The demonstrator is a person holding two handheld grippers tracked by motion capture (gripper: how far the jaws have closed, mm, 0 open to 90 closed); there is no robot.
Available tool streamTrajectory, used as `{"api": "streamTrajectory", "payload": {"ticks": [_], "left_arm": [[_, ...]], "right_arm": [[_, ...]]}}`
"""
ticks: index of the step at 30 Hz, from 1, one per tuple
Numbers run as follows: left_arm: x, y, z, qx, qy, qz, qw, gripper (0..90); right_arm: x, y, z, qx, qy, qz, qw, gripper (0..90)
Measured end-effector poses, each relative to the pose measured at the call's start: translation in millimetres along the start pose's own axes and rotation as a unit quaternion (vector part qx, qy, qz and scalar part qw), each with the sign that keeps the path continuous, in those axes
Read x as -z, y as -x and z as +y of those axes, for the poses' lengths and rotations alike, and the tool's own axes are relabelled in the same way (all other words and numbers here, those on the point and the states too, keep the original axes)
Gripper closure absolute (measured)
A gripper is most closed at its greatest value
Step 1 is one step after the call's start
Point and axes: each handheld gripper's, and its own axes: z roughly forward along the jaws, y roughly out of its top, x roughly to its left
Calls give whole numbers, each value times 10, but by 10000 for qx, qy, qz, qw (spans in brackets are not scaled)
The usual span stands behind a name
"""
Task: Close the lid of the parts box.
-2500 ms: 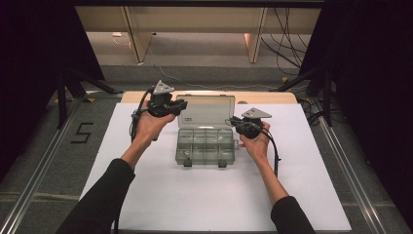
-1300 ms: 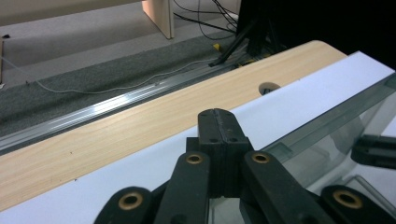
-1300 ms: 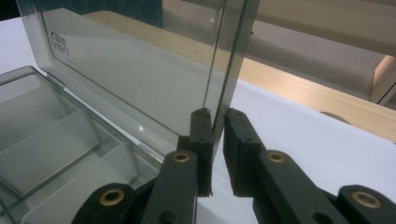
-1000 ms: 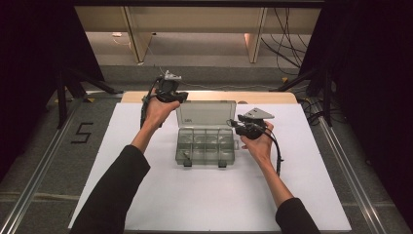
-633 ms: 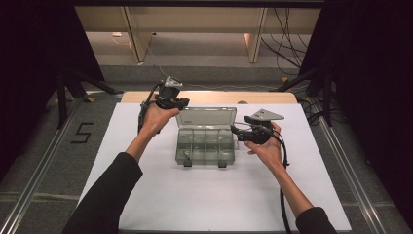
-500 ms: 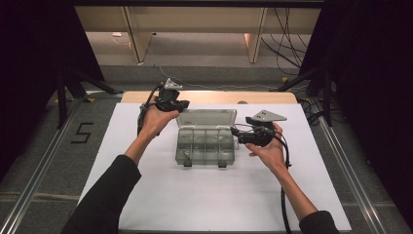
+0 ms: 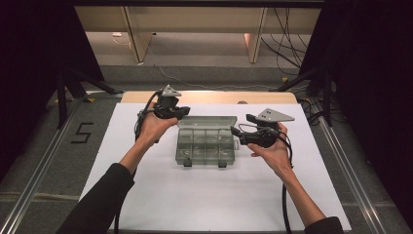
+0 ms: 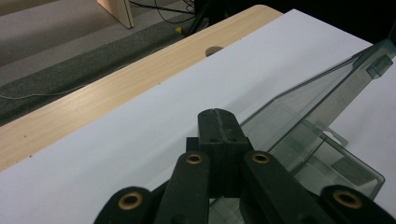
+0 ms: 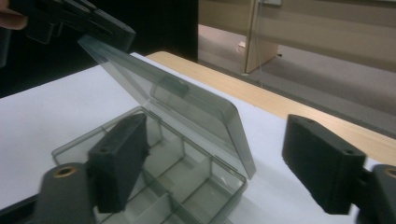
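Plastic box [image 7: 205, 145] looks light, stiff and slick; left gripper [image 8: 218, 122] fingers pinch its thin lid [image 9: 173, 100] edge, right gripper [image 9: 224, 158] fingers spread wide.

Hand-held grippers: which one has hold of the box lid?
The left hand-held gripper: its jaws are shut on the raised lid corner. The right hand-held gripper is open beside the box, touching nothing.

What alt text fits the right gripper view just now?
A clear divided box sits on the white table cover, its lid raised by the left gripper clamped on its corner. The right gripper stands open beside the box.
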Motion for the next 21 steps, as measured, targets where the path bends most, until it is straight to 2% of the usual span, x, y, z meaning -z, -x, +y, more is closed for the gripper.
{"api": "streamTrajectory", "payload": {"ticks": [1, 2, 3, 5, 10, 11, 14, 15, 17, 19, 20, 21], "left_arm": [[7, 4, -12, 5, -22, -24, 10000, 895], [17, 13, -37, 40, 20, -47, 10000, 896], [23, 18, -49, 48, 24, -79, 10000, 896], [38, 30, -70, 58, 31, -144, 9999, 896], [55, 64, -115, 64, 46, -169, 9998, 895], [62, 72, -125, 70, 55, -179, 9998, 896], [89, 93, -167, 85, 72, -257, 9996, 896], [97, 106, -190, 101, 95, -268, 9995, 896], [118, 125, -244, 123, 115, -339, 9993, 895], [121, 143, -275, 195, 187, -386, 9989, 896], [143, 159, -337, 227, 234, -426, 9986, 896], [143, 159, -337, 227, 234, -426, 9986, 896]], "right_arm": [[0, 0, 0, 0, 0, 0, 10000, 259], [8, -40, 14, 84, 102, 18, 9999, 303], [35, -57, 30, 115, 23, 55, 9999, 326], [44, -88, 46, 134, 176, 139, 9997, 377], [78, -151, 73, 212, 193, 340, 9990, 463], [94, -164, 78, 192, 76, 376, 9991, 491], [95, -183, 73, 275, 28, 448, 9986, 577], [96, -191, 71, 290, -33, 541, 9981, 613], [91, -200, 59, 480, -45, 512, 9975, 672], [86, -221, 48, 551, -174, 584, 9966, 732], [85, -222, 42, 663, -232, 581, 9958, 757], [85, -222, 42, 663, -232, 581, 9958, 757]]}}
